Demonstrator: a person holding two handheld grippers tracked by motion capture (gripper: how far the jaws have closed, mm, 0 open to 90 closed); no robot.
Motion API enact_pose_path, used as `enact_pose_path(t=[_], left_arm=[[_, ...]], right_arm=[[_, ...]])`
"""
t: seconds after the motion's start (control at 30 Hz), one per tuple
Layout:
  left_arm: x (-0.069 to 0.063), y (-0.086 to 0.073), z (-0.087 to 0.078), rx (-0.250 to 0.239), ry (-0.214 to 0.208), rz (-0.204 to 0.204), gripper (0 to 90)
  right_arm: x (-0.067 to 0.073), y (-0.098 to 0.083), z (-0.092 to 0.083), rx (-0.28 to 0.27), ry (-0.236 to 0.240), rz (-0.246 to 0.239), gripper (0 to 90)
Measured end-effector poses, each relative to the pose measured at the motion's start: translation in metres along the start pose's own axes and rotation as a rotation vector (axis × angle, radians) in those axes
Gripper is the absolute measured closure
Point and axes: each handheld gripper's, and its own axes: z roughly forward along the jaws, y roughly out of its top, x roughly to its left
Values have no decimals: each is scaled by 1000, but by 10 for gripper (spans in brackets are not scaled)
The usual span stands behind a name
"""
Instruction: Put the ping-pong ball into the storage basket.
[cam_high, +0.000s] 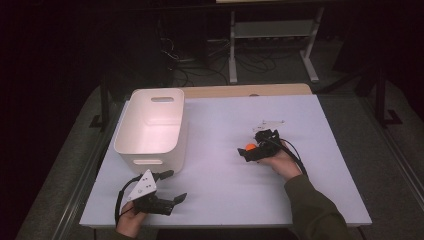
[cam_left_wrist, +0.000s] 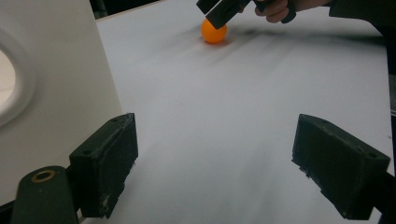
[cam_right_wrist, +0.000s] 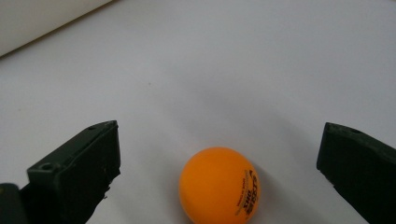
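Your right gripper (cam_right_wrist: 219, 175), fingers wide, straddles the small orange plastic ball (cam_right_wrist: 219, 185) w/o gripping; pickup still left.

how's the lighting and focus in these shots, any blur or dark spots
High view: the table is lit but the room around it is nearly black. Left gripper view: the ball looks soft, with dark smeared streaks on the tabletop near it. Right gripper view: even light, the ball's print readable, the tongs slightly soft.
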Motion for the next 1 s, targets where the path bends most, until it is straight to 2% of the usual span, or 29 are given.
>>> enact_pose_path(t=[0.5, 1.0], left_arm=[[0, 0, 0, 1, 1, 1, 141], [0, 0, 0, 0, 0, 2, 141]], right_arm=[[-2, -6, 1, 30, 1, -6, 0], [-4, -14, 6, 77, -3, -34, 0]])
